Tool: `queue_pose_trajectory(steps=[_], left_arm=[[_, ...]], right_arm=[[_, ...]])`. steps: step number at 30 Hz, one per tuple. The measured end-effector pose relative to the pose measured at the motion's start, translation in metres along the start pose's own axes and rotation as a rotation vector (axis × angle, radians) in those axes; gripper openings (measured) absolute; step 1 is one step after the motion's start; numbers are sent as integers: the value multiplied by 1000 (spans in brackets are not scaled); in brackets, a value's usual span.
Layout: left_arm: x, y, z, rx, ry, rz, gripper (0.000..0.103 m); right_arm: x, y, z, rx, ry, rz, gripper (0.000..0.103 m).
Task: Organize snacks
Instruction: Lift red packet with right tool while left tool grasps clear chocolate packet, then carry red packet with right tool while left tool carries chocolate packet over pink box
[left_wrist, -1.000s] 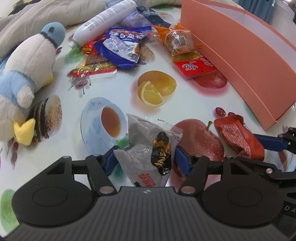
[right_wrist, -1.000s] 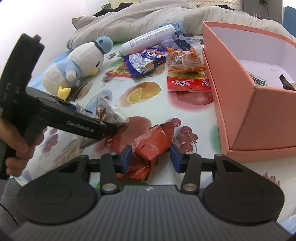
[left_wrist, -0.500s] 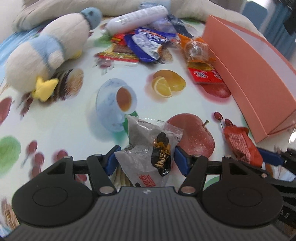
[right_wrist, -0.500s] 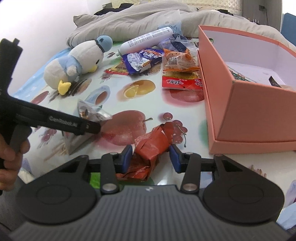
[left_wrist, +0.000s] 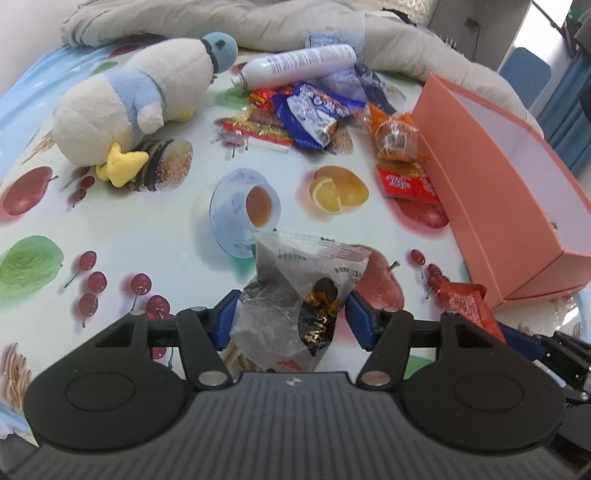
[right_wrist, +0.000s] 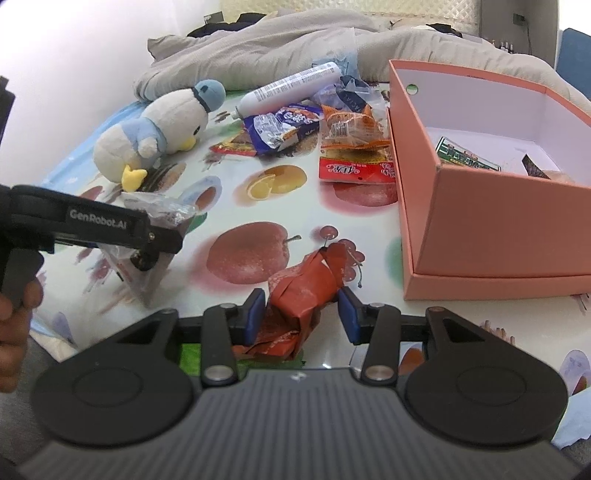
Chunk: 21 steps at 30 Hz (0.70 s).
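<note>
Grey packet (left_wrist: 295, 291) btwn left fingers (left_wrist: 226, 318), red packet (right_wrist: 303, 291) btwn right (both gripped)

**You're working in a bedroom at home**

Ahead of your jaws lies a tabletop under a fruit-print cloth (left_wrist: 177, 236), the household oilcloth kind. Beyond it you see rumpled grey bedding (right_wrist: 280, 40) heaped along the far edge. Ahead and left of your jaws lies a plush penguin (left_wrist: 144, 99), ahead and right a pink cardboard box (right_wrist: 491, 229), with loose snack packets (left_wrist: 314, 110) scattered between them
</note>
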<state>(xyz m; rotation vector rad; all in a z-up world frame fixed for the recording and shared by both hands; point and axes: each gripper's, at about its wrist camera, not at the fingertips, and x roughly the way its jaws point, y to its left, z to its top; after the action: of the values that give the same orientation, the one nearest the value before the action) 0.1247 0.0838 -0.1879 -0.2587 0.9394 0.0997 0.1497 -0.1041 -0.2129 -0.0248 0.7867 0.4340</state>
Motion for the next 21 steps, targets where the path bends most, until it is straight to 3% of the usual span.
queue_pose_trajectory(steps=[21], left_arm=[[-71,-23,35,-14,-133,-47,65]], right_arm=[[-62,-5,39,8,-137,26,46]])
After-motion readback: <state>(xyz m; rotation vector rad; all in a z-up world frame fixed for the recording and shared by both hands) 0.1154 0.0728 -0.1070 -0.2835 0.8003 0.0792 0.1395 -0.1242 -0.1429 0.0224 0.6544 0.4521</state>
